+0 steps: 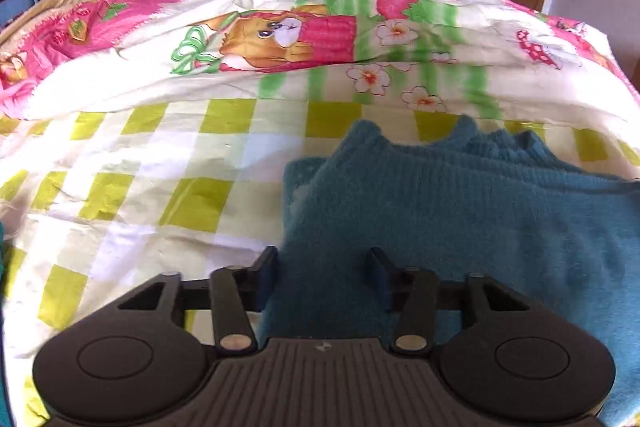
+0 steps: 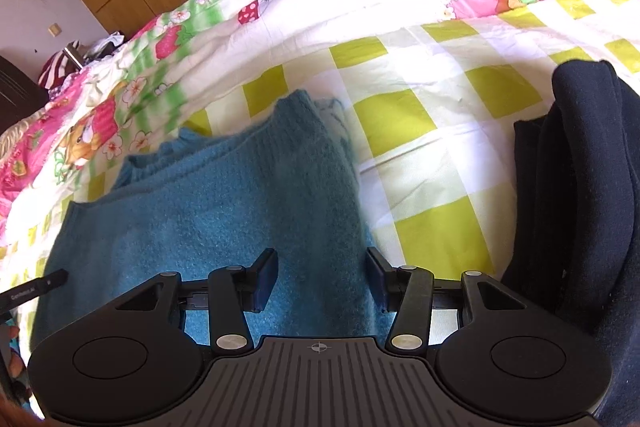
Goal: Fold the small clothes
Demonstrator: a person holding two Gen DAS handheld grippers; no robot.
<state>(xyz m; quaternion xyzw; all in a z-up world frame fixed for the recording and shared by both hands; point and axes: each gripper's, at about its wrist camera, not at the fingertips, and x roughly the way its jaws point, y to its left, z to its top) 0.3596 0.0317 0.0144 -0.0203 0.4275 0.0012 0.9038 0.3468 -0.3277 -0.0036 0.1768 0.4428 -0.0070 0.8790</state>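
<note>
Left gripper (image 1: 322,273) and right gripper (image 2: 322,273): both spread wide, grasping nothing, poised over the near edge of a fuzzy teal knitted sweater (image 2: 224,195). Sweater folded flat on a yellow-and-white checked bedsheet (image 2: 420,115), just near of a pink cartoon-print quilt (image 1: 280,31). Dark navy folded garment (image 2: 588,163) at right, apart from the sweater.

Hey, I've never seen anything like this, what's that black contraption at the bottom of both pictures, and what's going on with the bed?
Each picture comes from a camera on a hand-held gripper, looking along its two fingers. One shows the left gripper, the other the right gripper. Both are open and hold nothing. Beneath them a teal knitted sweater lies partly folded on a green-checked bedsheet. A dark navy garment sits to its right, and a cartoon-print quilt is bunched behind.
</note>
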